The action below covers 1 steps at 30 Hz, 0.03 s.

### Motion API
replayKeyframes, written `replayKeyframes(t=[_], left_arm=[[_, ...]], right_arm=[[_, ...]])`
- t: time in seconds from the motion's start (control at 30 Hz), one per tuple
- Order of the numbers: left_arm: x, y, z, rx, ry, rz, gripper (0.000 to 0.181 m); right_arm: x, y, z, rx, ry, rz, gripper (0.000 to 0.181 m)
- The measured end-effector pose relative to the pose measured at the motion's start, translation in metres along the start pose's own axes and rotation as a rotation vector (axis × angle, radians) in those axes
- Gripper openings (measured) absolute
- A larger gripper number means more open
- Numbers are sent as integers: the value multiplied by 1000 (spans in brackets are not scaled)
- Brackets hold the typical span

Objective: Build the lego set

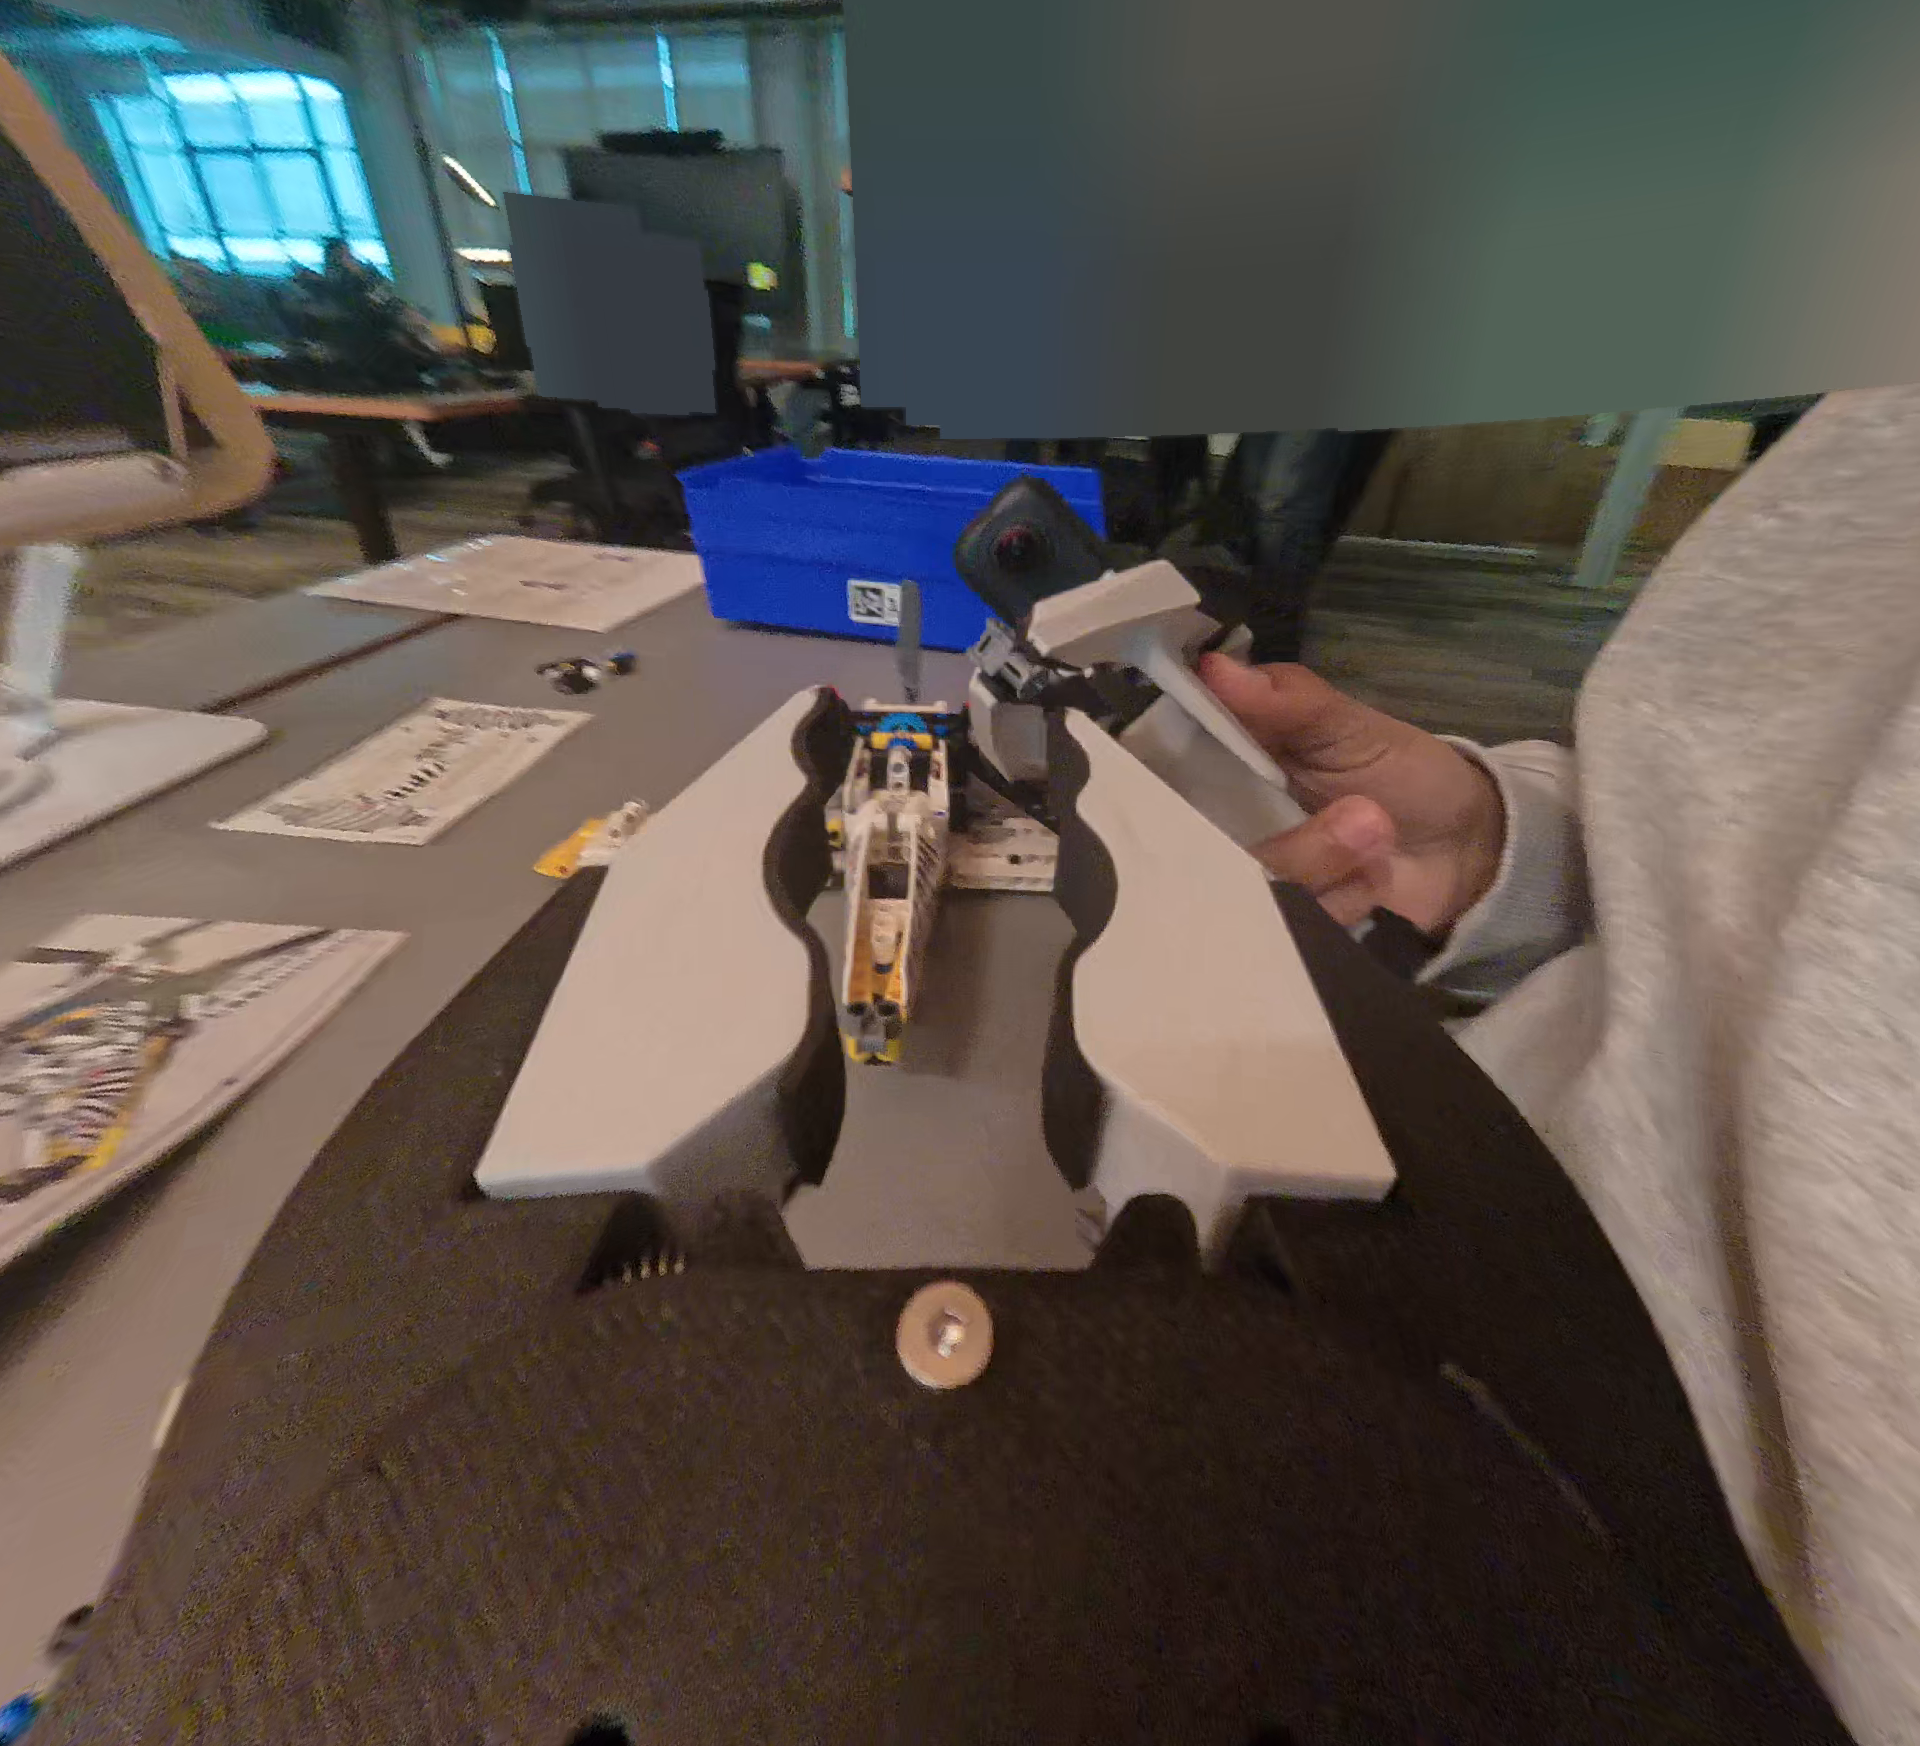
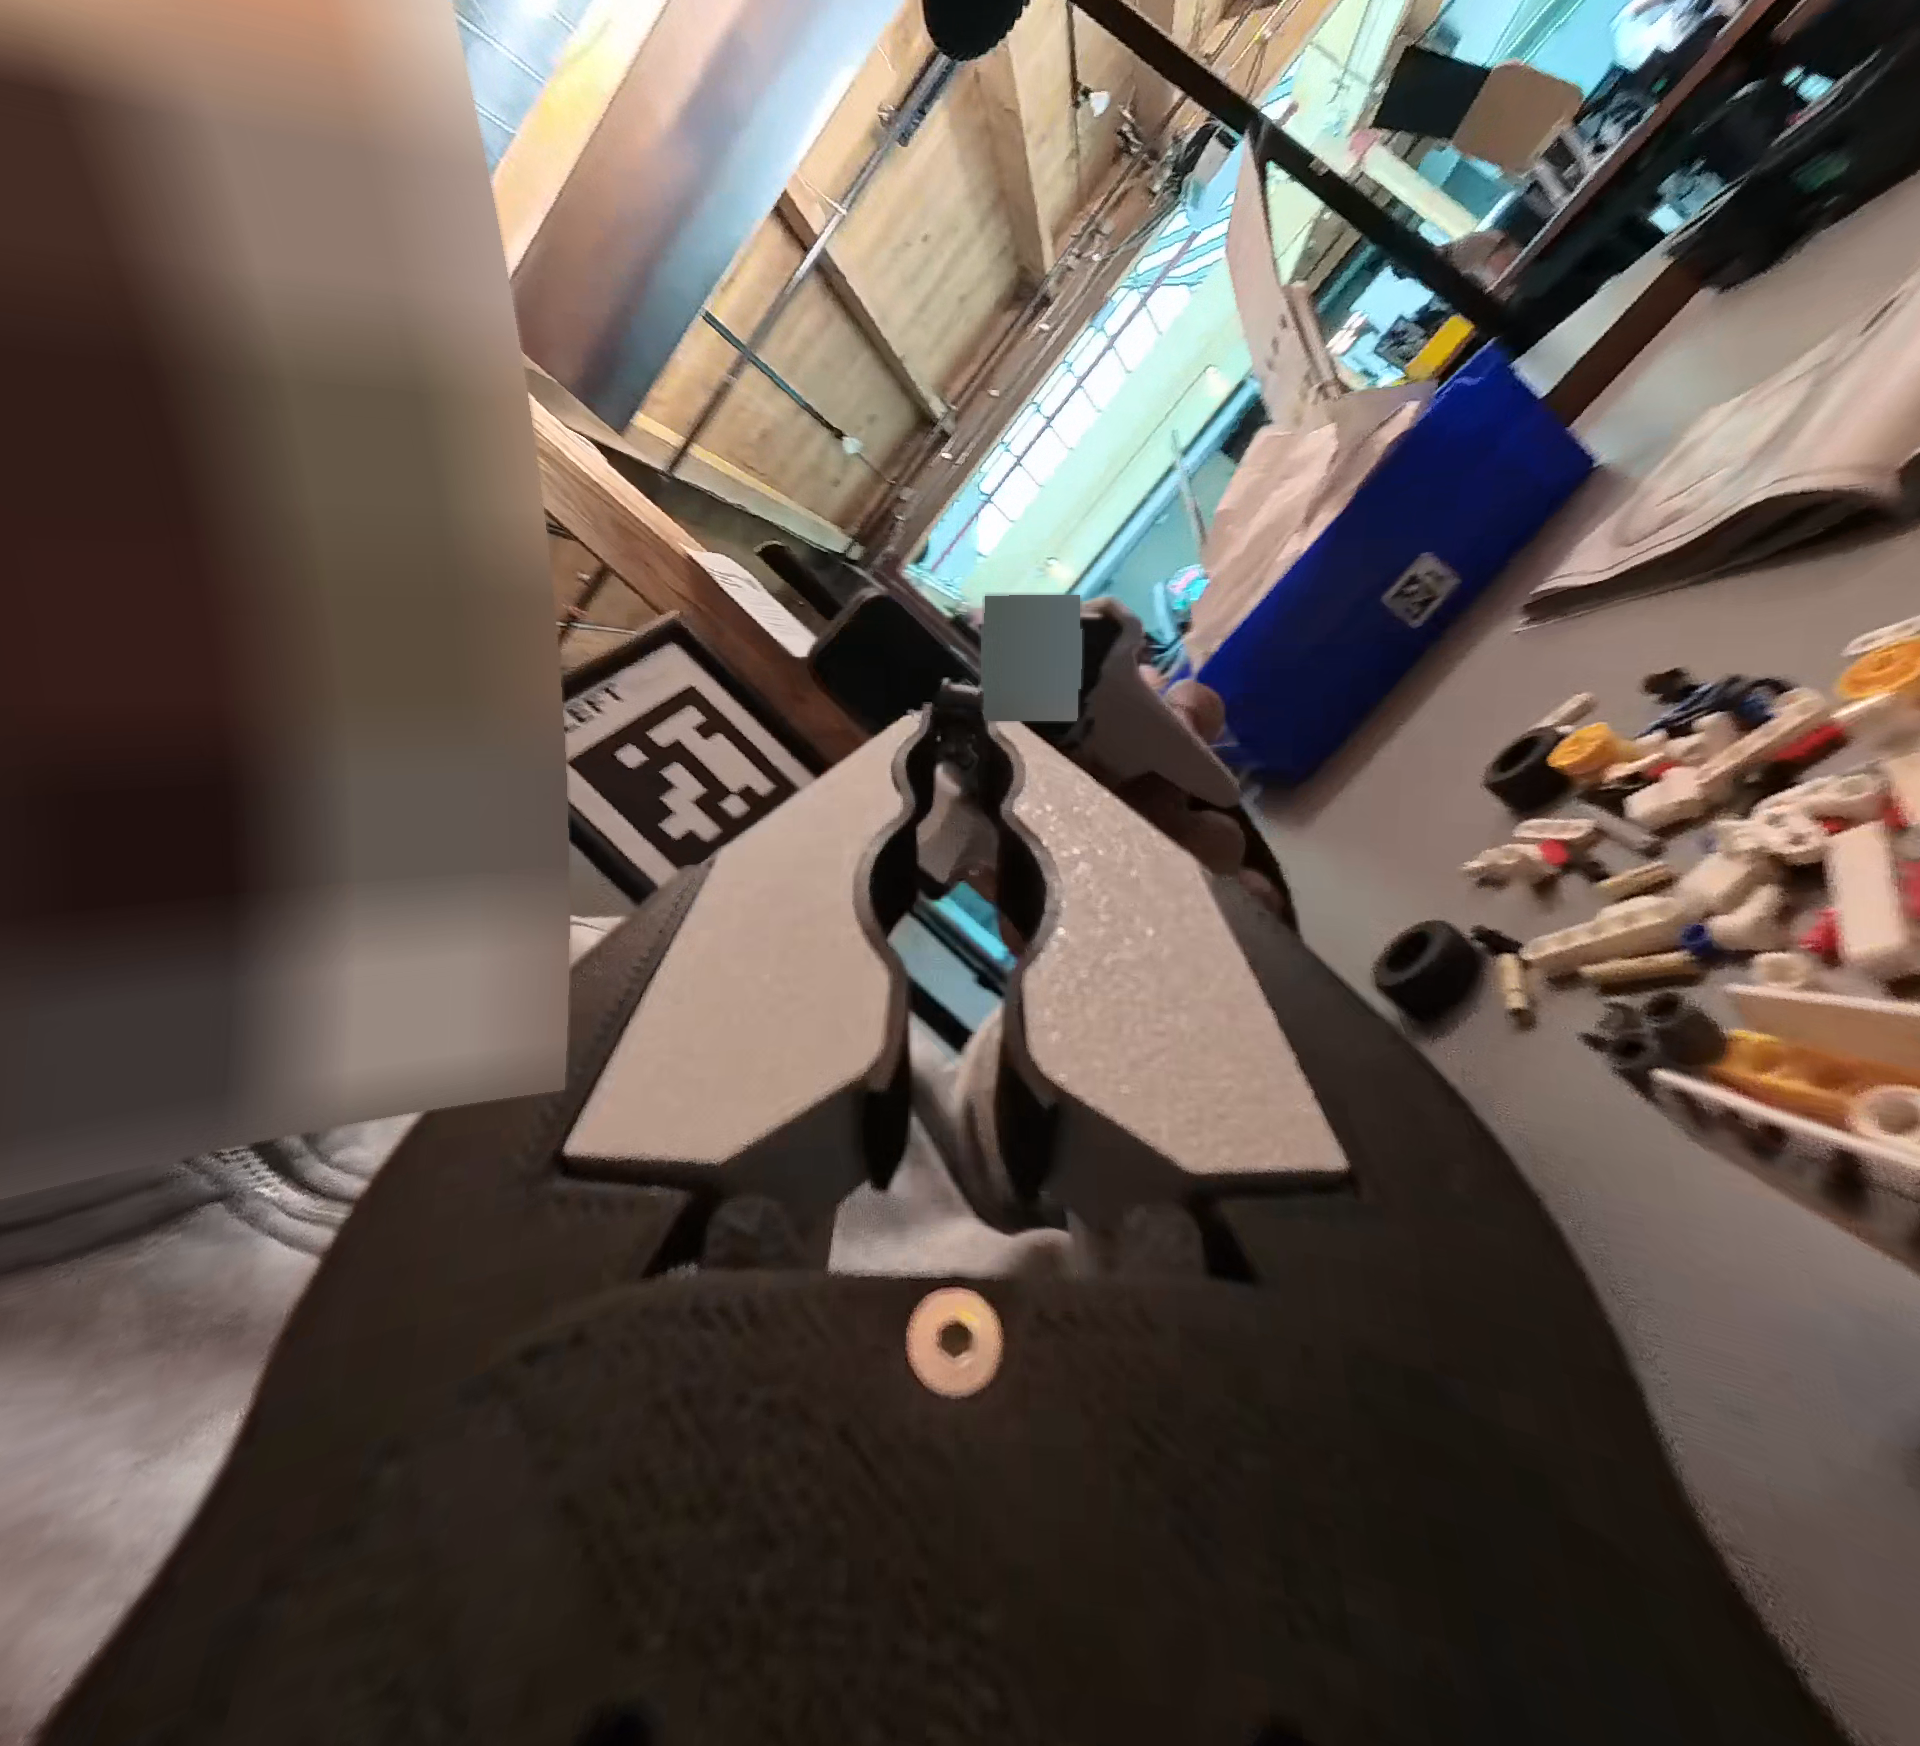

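In the left wrist view my left gripper [image 1: 935, 720] is shut on the white and yellow lego model [image 1: 894, 875], which lies lengthwise between its fingers just above the grey table [image 1: 499, 886]. A grey rod [image 1: 909, 636] stands up at the model's far end. My right gripper [image 1: 1010, 735], held in a hand [image 1: 1351, 792], reaches the model's far right side. In the right wrist view my right gripper [image 2: 951, 725] has its tips nearly together, pinching a small black piece [image 2: 958, 746]. The left gripper's marker plate [image 2: 675, 761] shows behind it.
A blue bin [image 1: 831, 543] [image 2: 1382, 574] stands at the back of the table. Instruction sheets [image 1: 416, 771] and a booklet [image 1: 156, 1021] lie to the left. A pile of loose lego pieces [image 2: 1714, 865] with black tyres [image 2: 1429, 969] lies to the right. A grey sleeve [image 1: 1714, 917] fills the right edge. Left and right tips are no more than a few centimetres apart.
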<state>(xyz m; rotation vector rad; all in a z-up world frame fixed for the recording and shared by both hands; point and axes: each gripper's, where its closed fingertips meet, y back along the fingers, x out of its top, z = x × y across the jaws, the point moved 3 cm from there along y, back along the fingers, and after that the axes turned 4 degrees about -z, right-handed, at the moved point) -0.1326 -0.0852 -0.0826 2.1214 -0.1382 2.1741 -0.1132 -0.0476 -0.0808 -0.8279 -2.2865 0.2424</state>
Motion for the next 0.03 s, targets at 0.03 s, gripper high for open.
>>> replayKeyframes(t=[0.03], left_arm=[[4,2,0,27,-23,13,33]], right_arm=[[0,-2,-2,25,-38,5,5]])
